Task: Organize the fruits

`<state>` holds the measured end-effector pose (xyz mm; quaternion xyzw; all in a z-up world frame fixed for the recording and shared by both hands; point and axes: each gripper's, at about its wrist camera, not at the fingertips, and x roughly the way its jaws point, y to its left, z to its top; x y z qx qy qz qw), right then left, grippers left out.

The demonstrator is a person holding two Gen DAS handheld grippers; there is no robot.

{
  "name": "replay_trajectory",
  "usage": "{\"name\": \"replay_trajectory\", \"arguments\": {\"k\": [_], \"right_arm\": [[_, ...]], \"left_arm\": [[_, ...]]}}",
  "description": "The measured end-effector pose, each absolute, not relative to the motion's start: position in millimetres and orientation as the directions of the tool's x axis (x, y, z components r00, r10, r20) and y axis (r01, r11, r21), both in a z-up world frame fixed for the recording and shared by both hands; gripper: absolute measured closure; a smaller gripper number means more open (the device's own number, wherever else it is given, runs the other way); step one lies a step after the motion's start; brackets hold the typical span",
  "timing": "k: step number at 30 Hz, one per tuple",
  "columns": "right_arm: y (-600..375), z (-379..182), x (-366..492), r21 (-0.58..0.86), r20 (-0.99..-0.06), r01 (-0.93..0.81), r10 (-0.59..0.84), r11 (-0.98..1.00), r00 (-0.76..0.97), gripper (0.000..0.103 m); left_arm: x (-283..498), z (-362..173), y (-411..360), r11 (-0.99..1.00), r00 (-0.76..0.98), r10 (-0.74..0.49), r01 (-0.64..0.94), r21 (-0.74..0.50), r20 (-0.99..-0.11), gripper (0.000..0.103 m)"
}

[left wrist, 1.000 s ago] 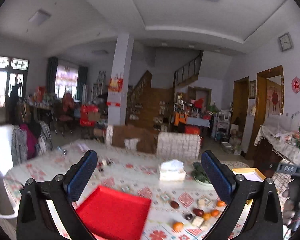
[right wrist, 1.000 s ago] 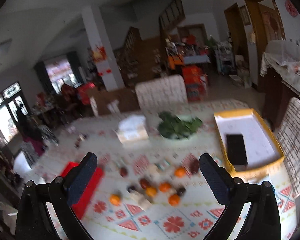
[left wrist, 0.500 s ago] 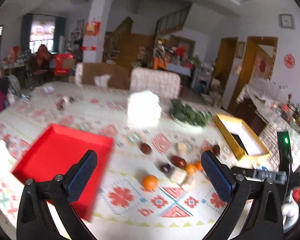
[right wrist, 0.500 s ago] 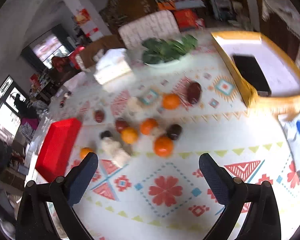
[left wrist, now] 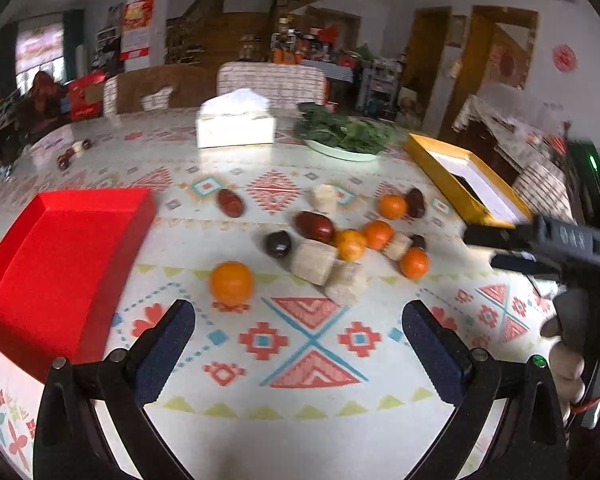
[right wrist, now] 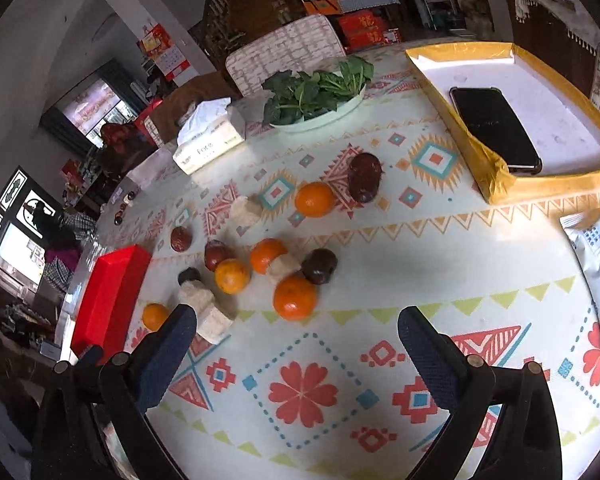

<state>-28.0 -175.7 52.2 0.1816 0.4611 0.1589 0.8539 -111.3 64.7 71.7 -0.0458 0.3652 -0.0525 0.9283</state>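
Note:
Several oranges, dark red fruits and pale beige chunks lie scattered mid-table. In the left wrist view the nearest orange (left wrist: 231,282) sits just beyond my open left gripper (left wrist: 299,338), with a red tray (left wrist: 56,256) to its left. In the right wrist view my right gripper (right wrist: 296,344) is open and empty above the cloth, close to an orange (right wrist: 295,297) and a dark fruit (right wrist: 319,266). A beige chunk (right wrist: 214,322) lies by its left finger. The red tray (right wrist: 112,300) is far left there. The right gripper body (left wrist: 540,248) shows at the left view's right edge.
A yellow-rimmed box (right wrist: 496,178) holding a black phone (right wrist: 494,128) stands at the right. A plate of greens (right wrist: 314,94) and a tissue box (right wrist: 210,140) sit at the back. A white packet (right wrist: 598,248) lies at the right edge. Chairs stand behind the table.
Both grippers have tilted down and moved closer to the table, so the fruits now fill the views. Neither has taken hold of anything.

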Motion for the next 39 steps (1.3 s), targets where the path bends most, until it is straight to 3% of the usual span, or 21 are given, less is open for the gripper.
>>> {"name": "replay_trajectory", "arguments": {"k": [8,13,18,21,31,36,39], "right_arm": [[-161.1,38.6,-25.9,0.366,-0.777,-0.133,0.382,0.921,0.501,0.0],[-142.5,31.1,-21.4,0.35,-0.793,-0.185,0.395,0.918,0.463,0.0],[-133.2,27.2,-16.8,0.26,-0.812,-0.188,0.32,0.947,0.489,0.003],[-131.3,22.5,-12.9,0.195,-0.823,-0.19,0.265,0.962,0.503,0.013],[-116.9,9.9,2.7,0.133,-0.827,-0.213,0.226,0.968,0.514,0.032],[-114.3,11.6,2.9,0.124,-0.821,-0.223,0.226,0.967,0.524,0.055],[-113.4,11.2,2.0,0.134,-0.82,-0.229,0.238,0.964,0.521,0.061]], "left_arm": [[-92.9,57.1,105.5,0.992,0.696,-0.06,-0.041,-0.122,-0.715,0.0],[-79.2,41.7,104.9,0.995,0.664,-0.057,-0.026,-0.099,-0.746,0.0],[-68.8,36.1,97.7,0.994,0.645,-0.096,0.02,-0.109,-0.759,0.002],[-67.3,38.8,86.5,0.988,0.646,-0.154,0.09,-0.125,-0.748,0.013],[-52.7,39.8,40.5,0.971,0.637,-0.212,0.225,-0.085,-0.741,0.016],[-50.3,35.6,32.7,0.961,0.61,-0.24,0.258,-0.097,-0.756,0.039],[-47.2,30.3,31.6,0.958,0.584,-0.252,0.262,-0.115,-0.772,0.05]]}}
